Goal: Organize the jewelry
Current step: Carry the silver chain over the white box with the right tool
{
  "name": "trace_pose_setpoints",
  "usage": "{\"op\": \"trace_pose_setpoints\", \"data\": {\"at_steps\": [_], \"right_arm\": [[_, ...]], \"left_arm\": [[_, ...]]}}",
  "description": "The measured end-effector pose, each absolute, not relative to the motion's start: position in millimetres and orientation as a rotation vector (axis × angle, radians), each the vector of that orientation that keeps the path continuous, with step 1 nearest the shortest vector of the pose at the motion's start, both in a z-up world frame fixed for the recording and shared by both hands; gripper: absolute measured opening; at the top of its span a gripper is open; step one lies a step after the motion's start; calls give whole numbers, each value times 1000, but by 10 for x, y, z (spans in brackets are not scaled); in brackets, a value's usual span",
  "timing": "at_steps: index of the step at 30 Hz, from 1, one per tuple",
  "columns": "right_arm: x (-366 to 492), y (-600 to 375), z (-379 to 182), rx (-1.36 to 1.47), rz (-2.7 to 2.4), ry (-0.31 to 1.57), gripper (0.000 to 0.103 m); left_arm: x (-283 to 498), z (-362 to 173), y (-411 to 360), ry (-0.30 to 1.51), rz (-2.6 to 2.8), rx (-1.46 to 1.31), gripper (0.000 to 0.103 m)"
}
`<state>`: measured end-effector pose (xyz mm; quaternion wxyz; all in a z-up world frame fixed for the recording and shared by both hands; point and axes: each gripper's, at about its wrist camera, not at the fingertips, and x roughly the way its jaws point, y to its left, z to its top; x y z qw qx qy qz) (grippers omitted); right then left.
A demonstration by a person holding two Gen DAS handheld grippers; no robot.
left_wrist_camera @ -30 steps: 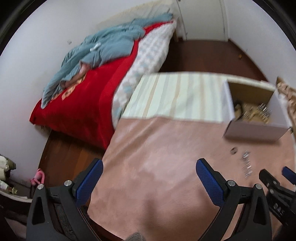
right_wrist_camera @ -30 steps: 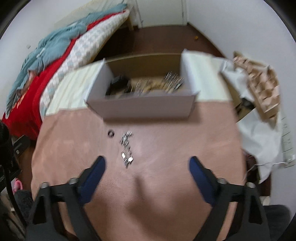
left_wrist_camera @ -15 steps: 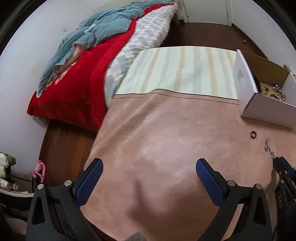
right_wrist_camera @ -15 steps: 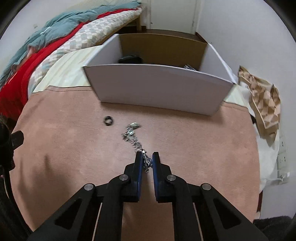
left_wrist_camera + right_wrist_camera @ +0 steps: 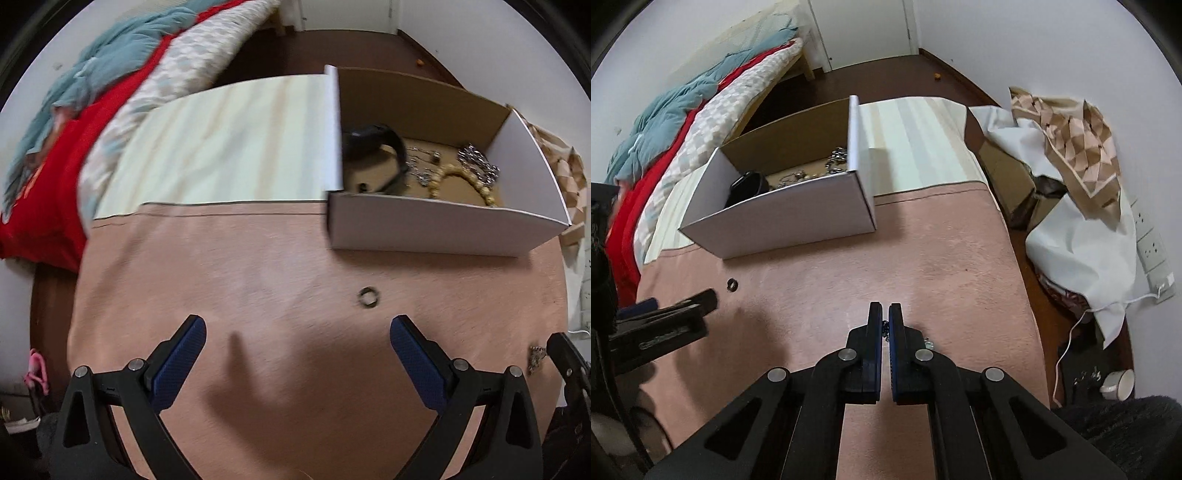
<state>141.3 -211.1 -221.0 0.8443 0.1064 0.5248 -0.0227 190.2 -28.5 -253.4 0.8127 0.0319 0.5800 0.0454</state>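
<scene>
Pink cloth [image 5: 258,266] covered the bench in the left wrist view, where the left gripper [image 5: 297,341] hung with jaws wide apart and empty. A small dark ring [image 5: 368,296] lay just beyond, before the white box [image 5: 443,229] holding jewelry.

From the right wrist view, the right gripper [image 5: 885,314] was clamped together on a silver chain [image 5: 885,328], well apart from the box.

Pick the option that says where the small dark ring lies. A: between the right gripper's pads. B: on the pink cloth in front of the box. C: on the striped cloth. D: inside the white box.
B: the small dark ring lies alone on the pink cloth, nearer the camera than the white box.
</scene>
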Motion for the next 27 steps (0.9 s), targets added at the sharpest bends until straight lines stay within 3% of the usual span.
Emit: {"op": "trace_pose_setpoints", "data": {"at_steps": [2,6,8,10,12,15,27], "right_arm": [[1413,-2173,-2215,243,-52,1108,3],[1421,-2247,-2214,258,-61,1108,3],[1435,-2275,-2219,264,-67,1109,3],[1454,-2297,-2211,270,-73,1106,3],[1471,-2308,-2204,272,-77,1104,3],[1487,-2304,-2177,281,-72,1101,3],[1379,-2356,-1493,383,43,984,3]], "left_arm": [[1955,-2566,-353,1237,76,78,91],[1998,-2625,-460,1251,37,101,59],[1994,-2617,-493,1242,26,105,52],[1986,-2603,-513,1238,3,98,27],[1971,-2598,-537,1239,-7,98,9],[1933,-2563,-554,1228,-20,92,2],[1726,-1884,-498,1129,-102,25,1]]}}
